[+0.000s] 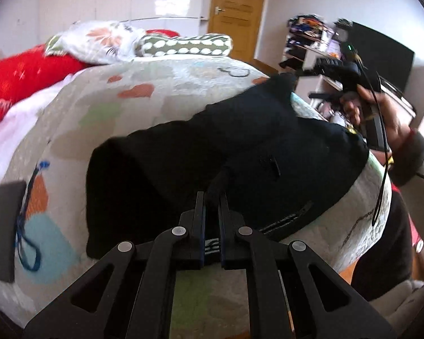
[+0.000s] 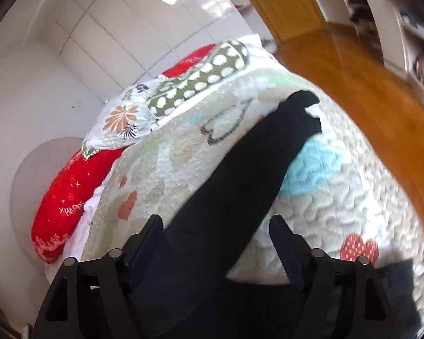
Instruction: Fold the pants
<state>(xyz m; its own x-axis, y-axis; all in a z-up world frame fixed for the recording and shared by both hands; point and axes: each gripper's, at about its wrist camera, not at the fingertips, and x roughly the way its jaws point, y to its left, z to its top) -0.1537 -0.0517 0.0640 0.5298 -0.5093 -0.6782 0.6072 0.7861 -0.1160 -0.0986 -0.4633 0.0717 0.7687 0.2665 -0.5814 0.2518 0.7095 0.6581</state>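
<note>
The black pants (image 1: pixel 226 152) lie on the quilted bed (image 1: pixel 144 104), long axis running away from the wide, empty right gripper (image 2: pixel 216 226) – the nearer one to the leg (left gripper (image 1: pixel 211 197) pinches a fold of the fabric).

Black pants (image 1: pixel 240 141) on a pale patchwork quilt (image 1: pixel 161 84) with red hearts, beside a red pillow (image 2: pixel 70 197)

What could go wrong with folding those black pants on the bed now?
The left claw pinches only a small bunch of the black fabric pants, so it might slip out. The right claw is open and holds nothing, so the long pant leg could drag crooked across the quilted patchwork bedspread.
</note>
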